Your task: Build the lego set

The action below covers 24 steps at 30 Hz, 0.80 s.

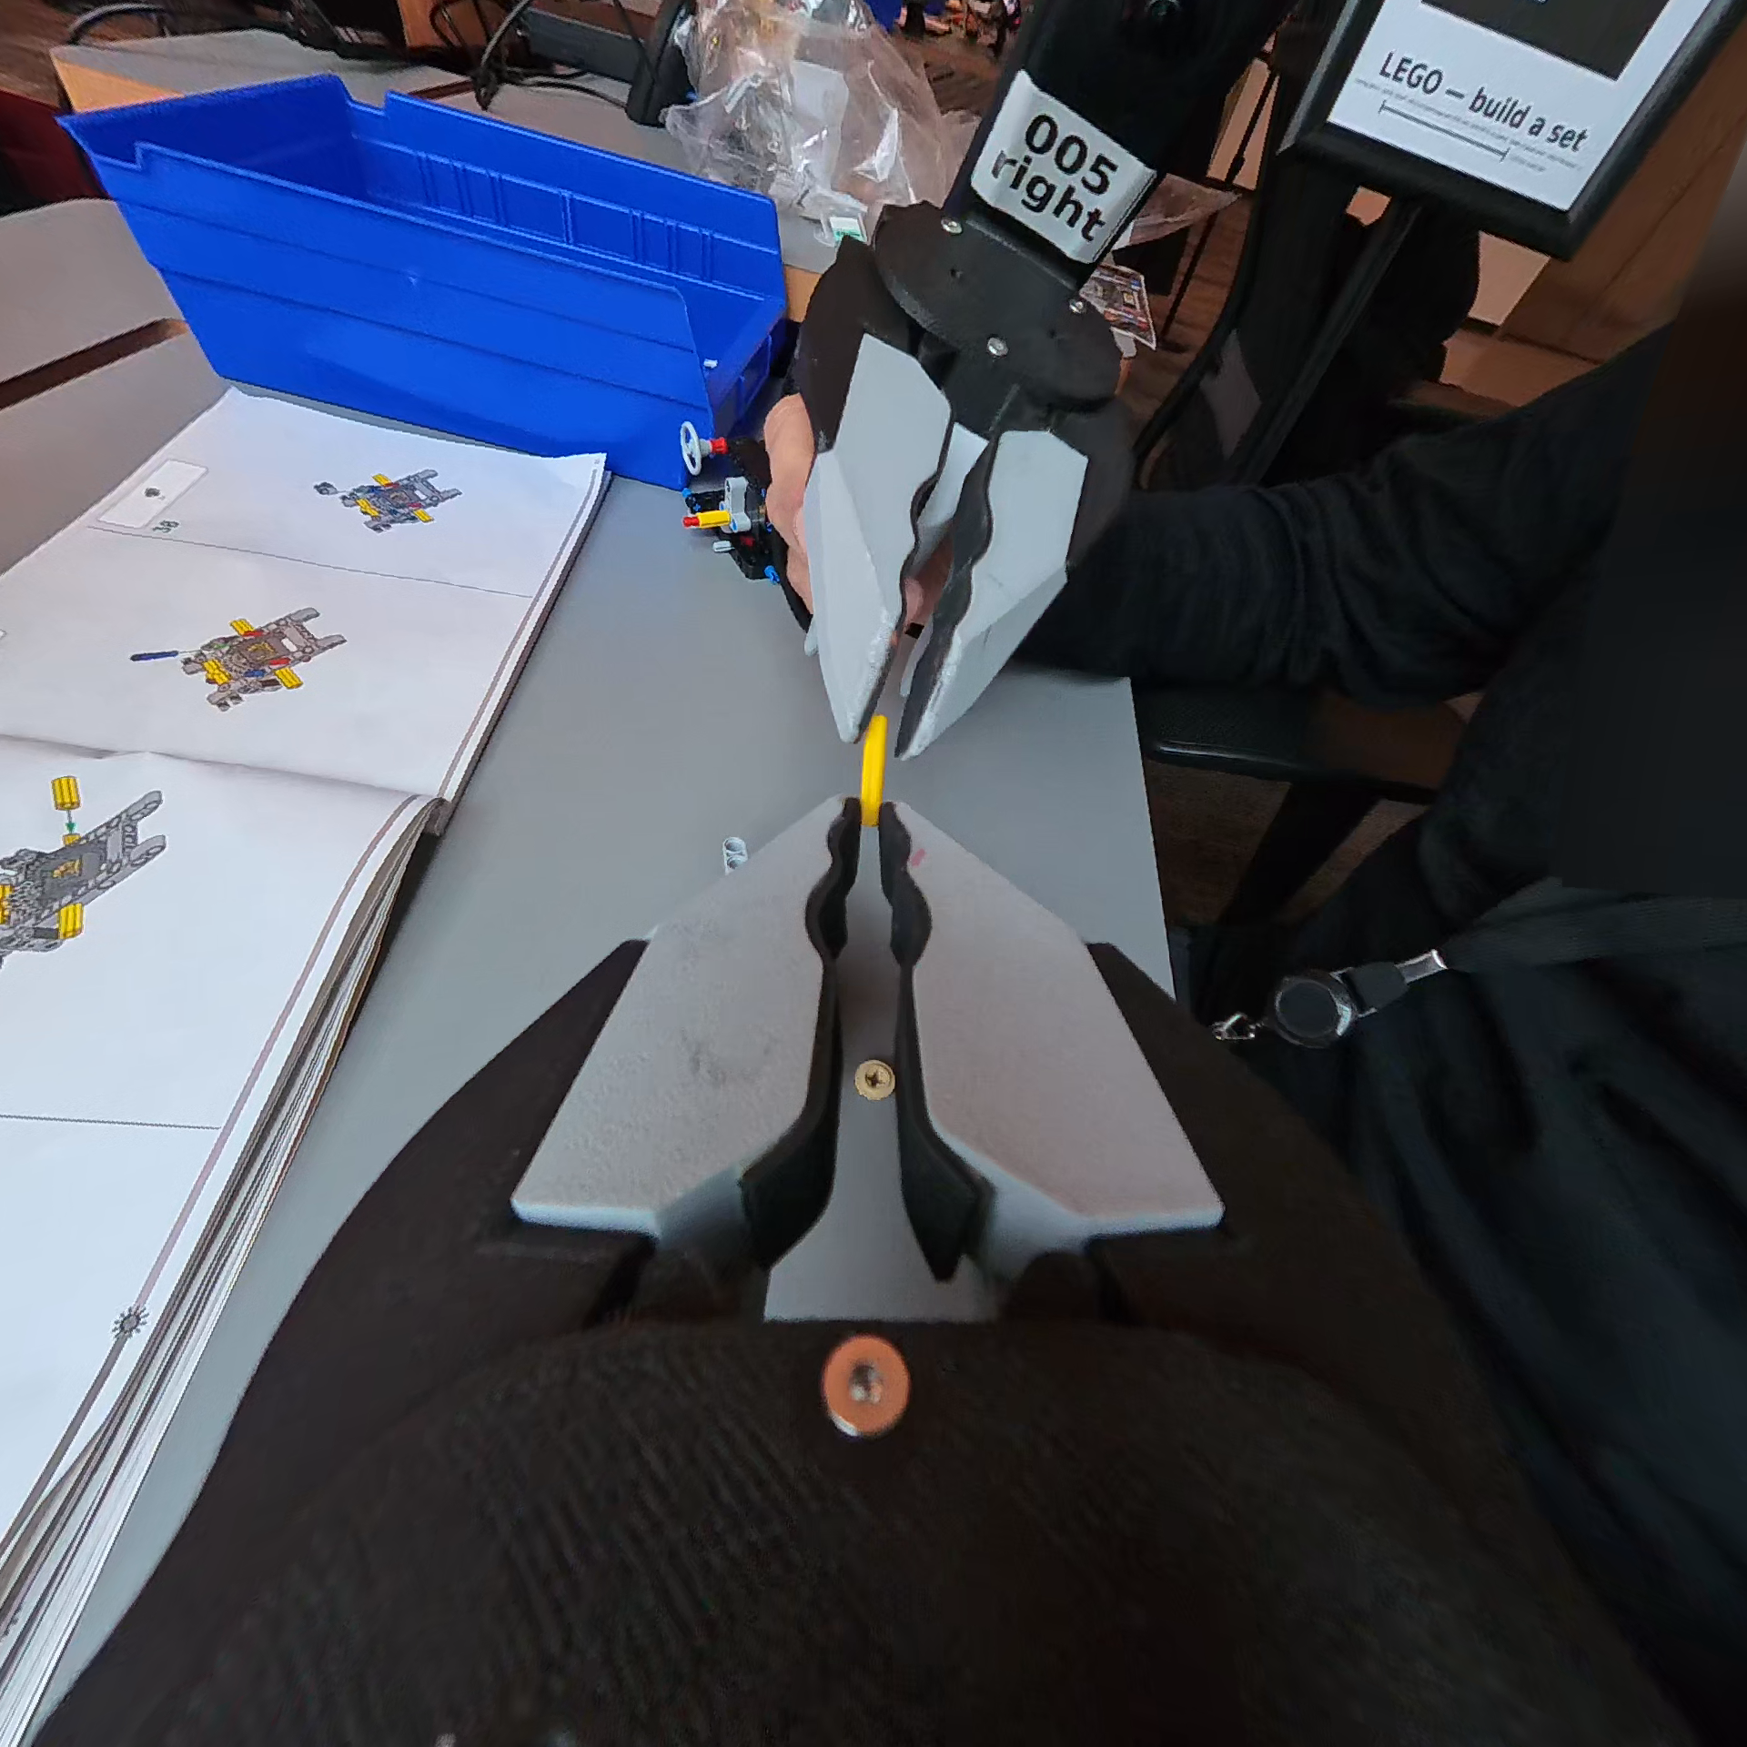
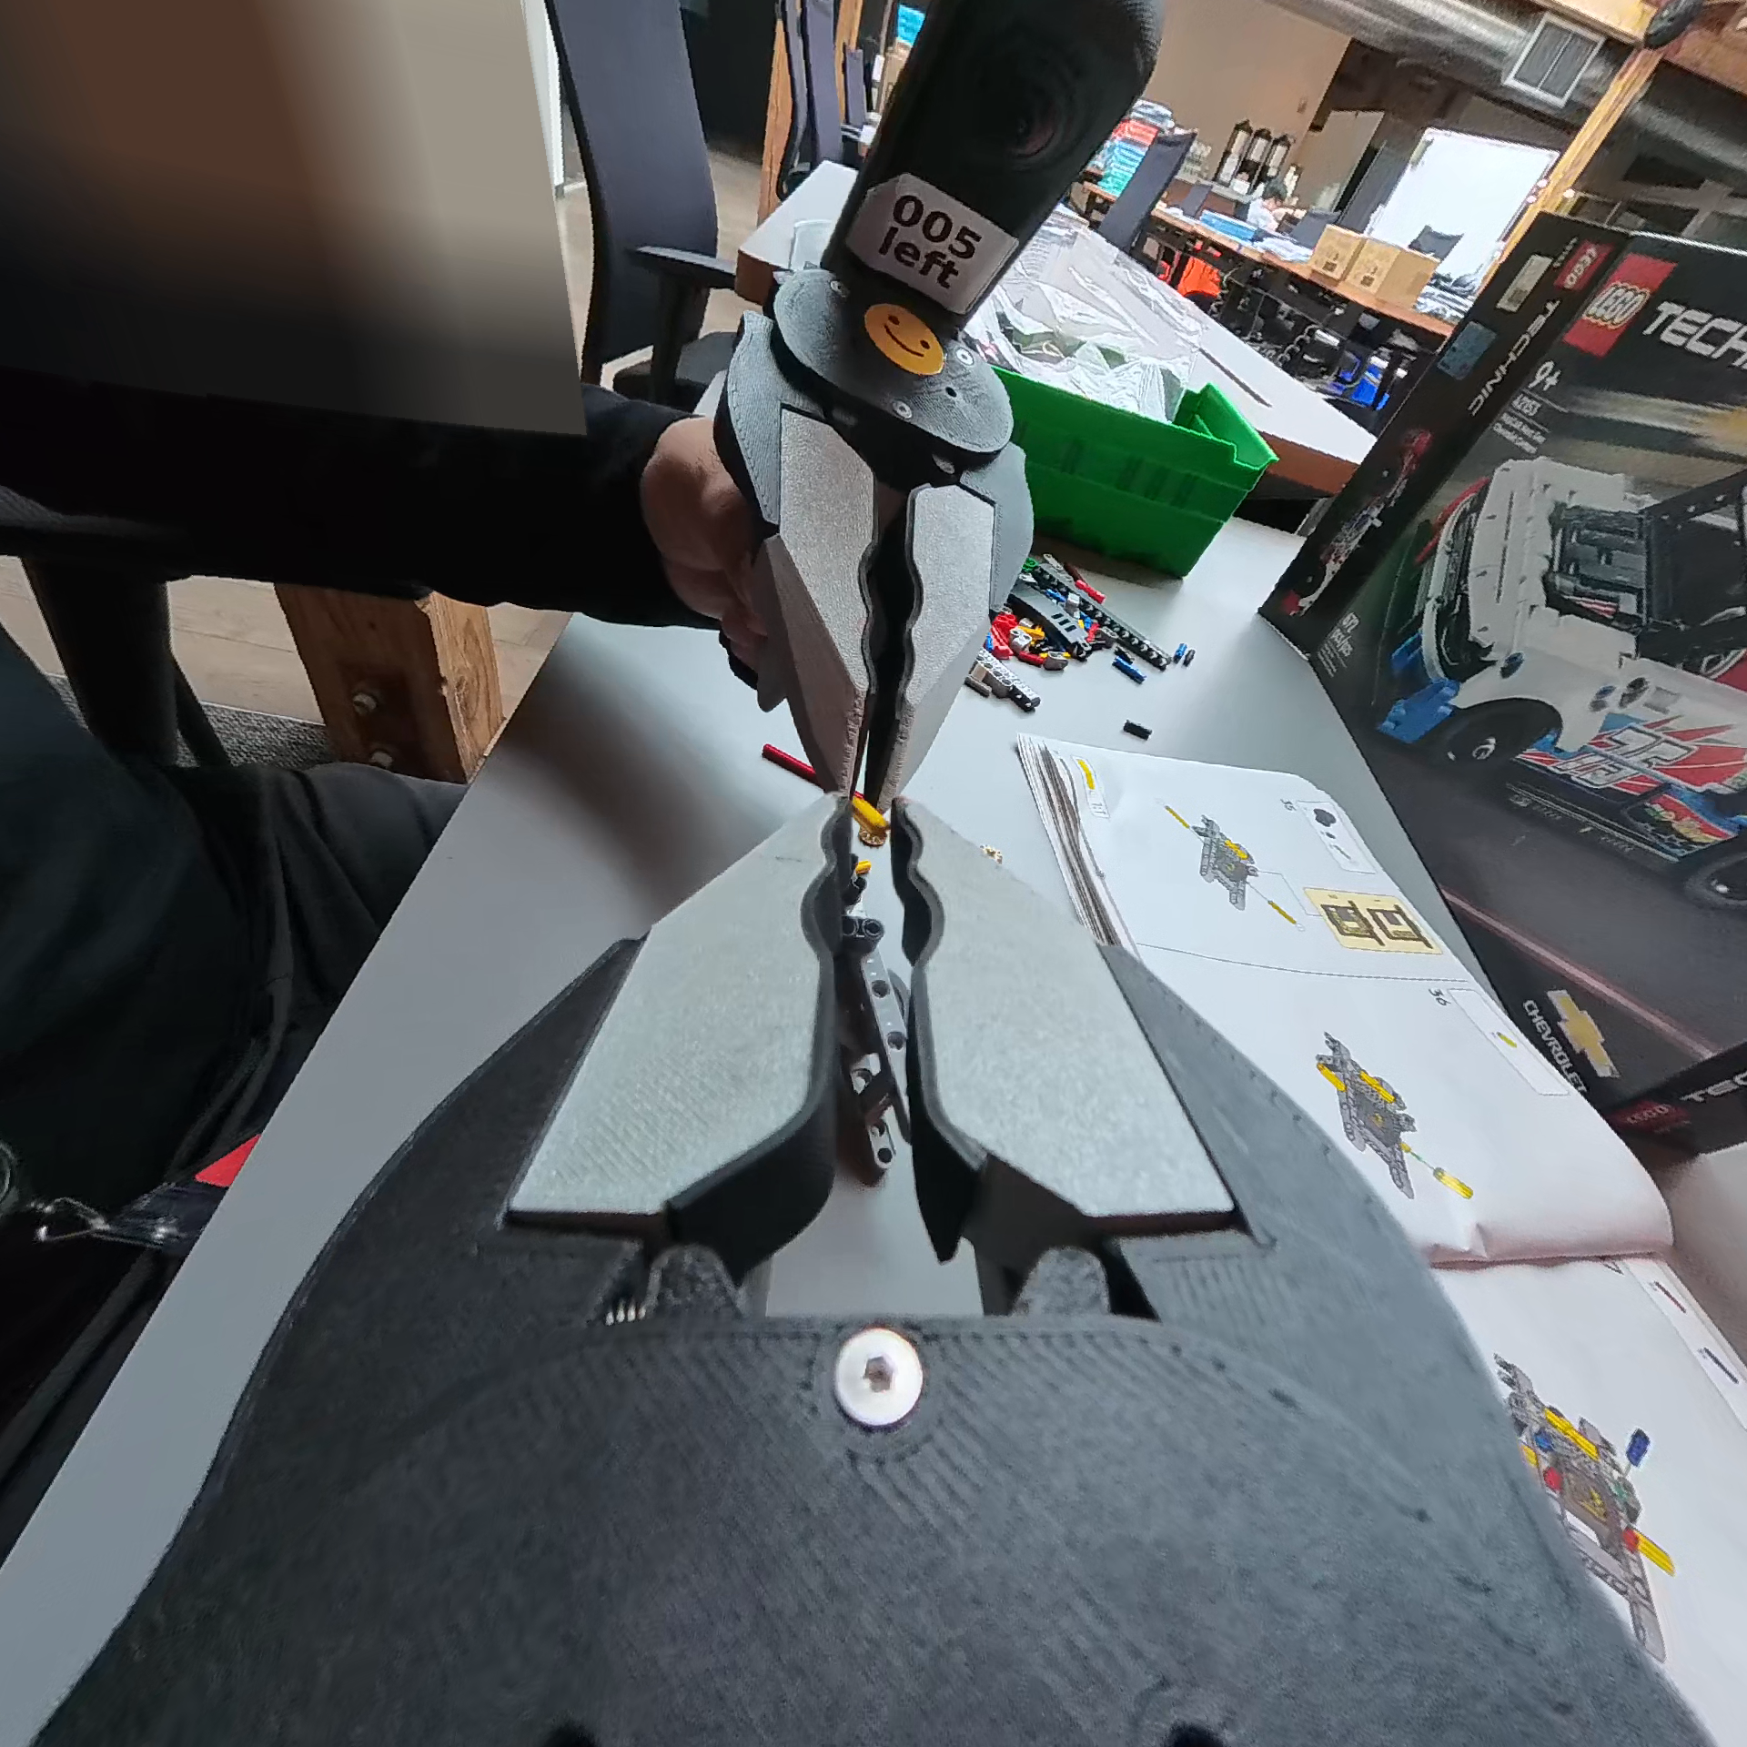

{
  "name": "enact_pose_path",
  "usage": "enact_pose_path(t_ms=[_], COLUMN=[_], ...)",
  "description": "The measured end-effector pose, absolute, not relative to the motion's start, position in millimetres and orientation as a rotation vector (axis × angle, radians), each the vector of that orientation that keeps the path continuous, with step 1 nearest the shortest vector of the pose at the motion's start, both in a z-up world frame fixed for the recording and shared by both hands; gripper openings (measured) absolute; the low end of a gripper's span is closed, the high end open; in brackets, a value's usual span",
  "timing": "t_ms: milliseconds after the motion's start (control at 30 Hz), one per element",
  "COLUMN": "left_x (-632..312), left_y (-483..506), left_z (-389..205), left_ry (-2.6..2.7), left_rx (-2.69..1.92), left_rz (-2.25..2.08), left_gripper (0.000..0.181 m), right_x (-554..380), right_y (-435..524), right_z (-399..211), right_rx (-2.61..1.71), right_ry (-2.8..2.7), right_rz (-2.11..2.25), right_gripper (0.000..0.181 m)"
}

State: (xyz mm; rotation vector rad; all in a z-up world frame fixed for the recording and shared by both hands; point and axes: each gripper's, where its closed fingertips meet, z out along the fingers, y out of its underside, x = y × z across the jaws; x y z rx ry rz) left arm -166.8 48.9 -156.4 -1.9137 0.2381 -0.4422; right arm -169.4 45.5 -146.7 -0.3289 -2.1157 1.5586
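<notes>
A small yellow piece is pinched in the tips of my left gripper, which is shut on it above the grey table. My right gripper comes down from above, tip to tip with the left. In the right wrist view my right gripper is narrowly open, its tips on either side of the yellow piece's free end, and my left gripper meets it from above. A grey beam assembly shows through the gap between my right fingers. I cannot tell if it is held.
An open instruction booklet lies left, a blue bin behind it, and a part-built model beside the bin. A small grey piece lies near my left tips. A green bin, loose pieces, a red axle and the set's box stand farther off. Both grippers' tips are close together, under 4 cm apart. From either gripper's tips it is about 30 cm to the part-built model.
</notes>
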Motion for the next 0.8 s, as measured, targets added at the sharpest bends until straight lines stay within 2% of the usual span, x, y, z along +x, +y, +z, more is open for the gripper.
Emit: enact_pose_path(t_ms=[800], left_x=[-150.3], left_y=[40.0], left_z=[-143.9], left_ry=[0.284], left_rx=[-1.826], left_rz=[-0.634], left_gripper=[0.001], right_x=[-153.9], right_y=[36.5], right_z=[-136.6], right_rx=[-0.210], right_ry=[-2.095], right_rz=[1.608], right_gripper=[0.001])
